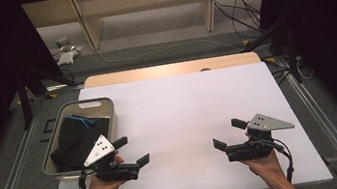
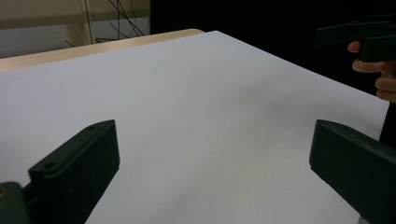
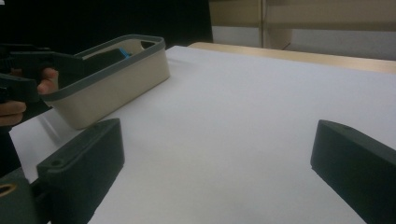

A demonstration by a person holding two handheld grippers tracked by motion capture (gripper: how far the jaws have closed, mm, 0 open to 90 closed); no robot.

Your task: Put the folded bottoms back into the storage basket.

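My left gripper [image 1: 132, 151] hovers over the near left of the white table top [image 1: 183, 107], just right of a beige basket [image 1: 111, 114]. Its jaws stand wide apart with bare white surface between them in the left gripper view [image 2: 212, 177]. My right gripper [image 1: 229, 134] is at the near right, pointing toward the left one, open and holding nothing [image 3: 215, 172]. The basket [image 3: 116, 79] holds a black cloth [image 1: 80, 140] with a blue strip [image 1: 81, 119] on it.
The white sheet ends close to both hands at the near edge. A wooden strip [image 1: 168, 70] runs along the far edge. Beyond it are shelf legs and loose cables [image 1: 240, 13] on the floor. Metal rails [image 1: 328, 126] flank the table.
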